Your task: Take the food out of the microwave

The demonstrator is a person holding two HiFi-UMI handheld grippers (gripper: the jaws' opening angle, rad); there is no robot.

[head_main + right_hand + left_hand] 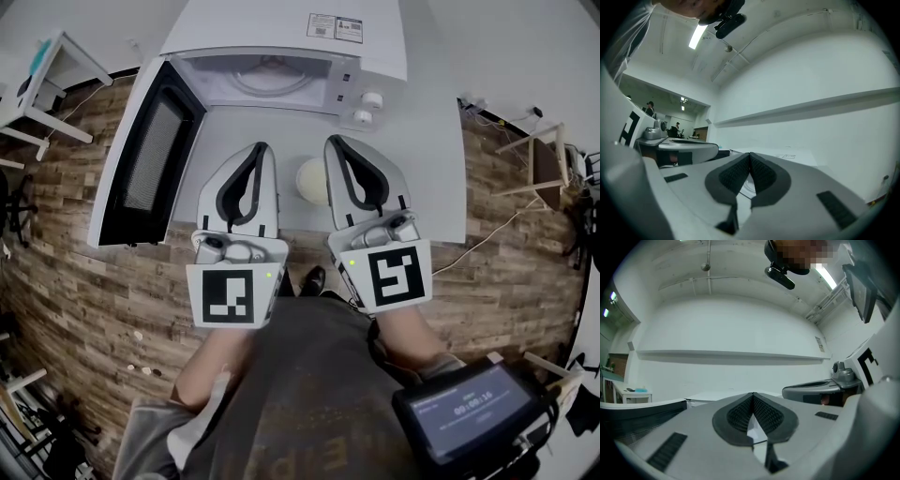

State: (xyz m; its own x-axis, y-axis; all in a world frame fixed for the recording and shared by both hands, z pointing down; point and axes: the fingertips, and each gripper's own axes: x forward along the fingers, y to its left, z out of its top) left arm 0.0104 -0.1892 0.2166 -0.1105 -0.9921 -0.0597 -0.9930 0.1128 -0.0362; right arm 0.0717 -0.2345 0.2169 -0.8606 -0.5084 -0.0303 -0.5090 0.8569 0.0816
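Below, microwave [272, 33] tops white table [427, 169] on wood-plank floor [70, 281].

My right tong [336, 142] is covering the three o'clock side of the pale round thing [308, 178] on the white table [441, 141], so I am not making out what food it is. The microwave's [281, 28] own roof is hiding the twelve o'clock half of the turntable [272, 86] and everything deeper in the cavity. The labels [336, 26] on that roof are showing too small to read, and so are the figures on the screen [466, 410] at five o'clock. My torso [300, 394] is hiding all but the tip of a shoe [312, 279]. In the right gripper view, people [649, 108] at nine o'clock are standing too far off to make out.
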